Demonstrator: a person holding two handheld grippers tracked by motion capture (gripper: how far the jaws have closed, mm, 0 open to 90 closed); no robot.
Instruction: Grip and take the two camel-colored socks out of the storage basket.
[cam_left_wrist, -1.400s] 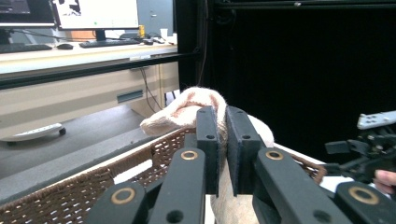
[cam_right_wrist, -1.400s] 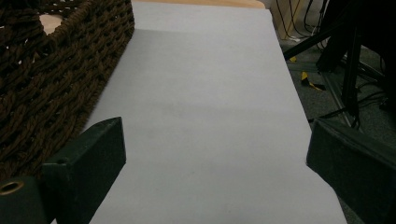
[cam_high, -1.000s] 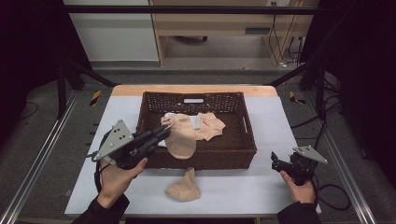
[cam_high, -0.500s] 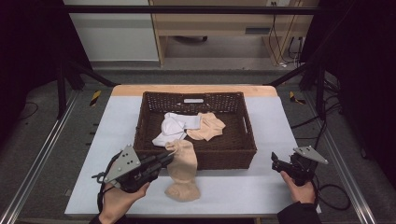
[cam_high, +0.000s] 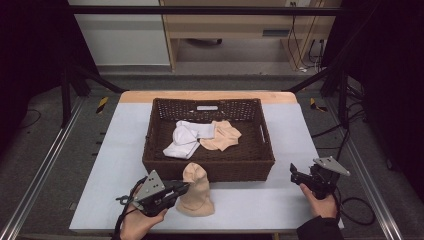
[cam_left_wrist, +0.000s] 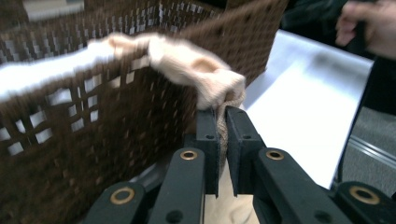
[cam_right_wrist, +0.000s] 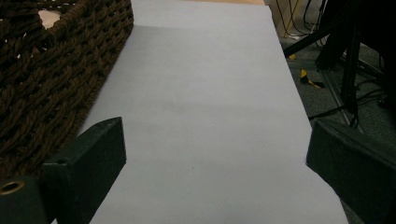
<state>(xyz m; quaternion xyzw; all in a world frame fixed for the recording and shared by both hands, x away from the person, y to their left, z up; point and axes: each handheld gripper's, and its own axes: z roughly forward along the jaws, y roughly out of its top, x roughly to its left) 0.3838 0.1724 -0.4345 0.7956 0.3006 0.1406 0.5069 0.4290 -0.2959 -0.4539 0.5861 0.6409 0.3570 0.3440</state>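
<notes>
A dark wicker basket (cam_high: 160, 162) stands mid-table and holds a white sock (cam_high: 182, 141) beside a peach sock (cam_high: 221, 136). In front of its near wall my left gripper (cam_high: 181, 191) is shut on another peach sock (cam_high: 194, 175), which droops onto a peach sock lying on the table (cam_high: 198, 205). The left gripper view has the jaws closed on peach fabric (cam_left_wrist: 205, 77) right by the basket wall (cam_left_wrist: 93, 140). My right gripper (cam_high: 295, 173) rests open at the front right. Its own view has the gripper (cam_right_wrist: 215, 130) with wide-spread jaws over bare table, the basket (cam_right_wrist: 46, 70) to its left.
The pale grey tabletop (cam_high: 120, 150) has free room left and right of the basket. Metal rails (cam_high: 45, 165) run along both sides of the table. Cables (cam_high: 350, 205) trail on the floor at right, and a wooden bench (cam_high: 235, 30) stands behind.
The left gripper carried a peach sock out of the basket, over its front wall, down to the table's front edge onto the sock lying there. The right gripper stayed put.
</notes>
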